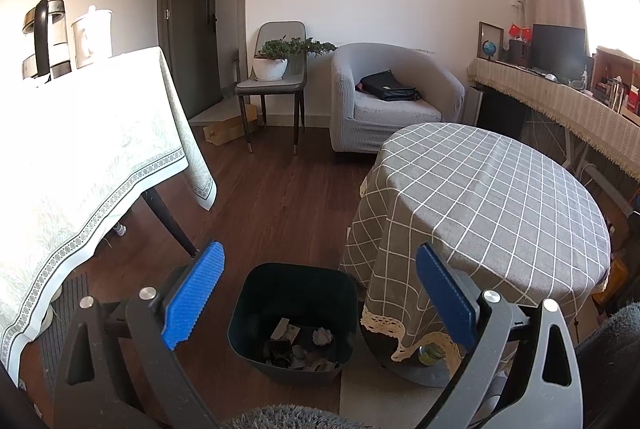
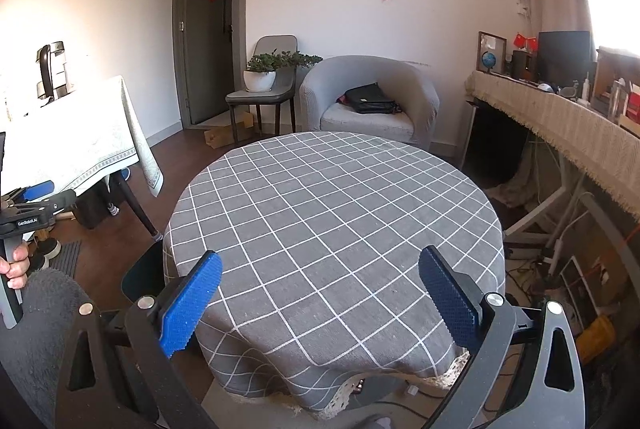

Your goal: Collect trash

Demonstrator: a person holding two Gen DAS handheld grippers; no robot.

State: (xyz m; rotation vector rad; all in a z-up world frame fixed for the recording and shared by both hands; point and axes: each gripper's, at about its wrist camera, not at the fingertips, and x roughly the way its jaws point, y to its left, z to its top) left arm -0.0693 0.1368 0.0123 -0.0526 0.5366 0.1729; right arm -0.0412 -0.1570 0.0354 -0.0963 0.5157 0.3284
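Left wrist view looks down past our left tongs (image 1: 318, 293), blue pads spread wide and holding nothing, onto the dark bin (image 1: 294, 317) on the wood floor just beside the round tabletop (image 1: 500, 197) in its grey checked cloth. Inside the bin lie the scraps (image 1: 300, 343): crumpled white paper, a card and some dark pieces. We judge them light, soft and crushable, best pinched at a crumpled edge. Our right tongs (image 2: 320, 299) hang equally agape and empty over the same tabletop (image 2: 332, 213), which shows no litter we can see. A jar-like thing (image 1: 432, 355) peeks from under the lace hem, mostly covered, so we cannot say what it is. From the right wrist view only a dark sliver of the bin (image 2: 142, 275) shows
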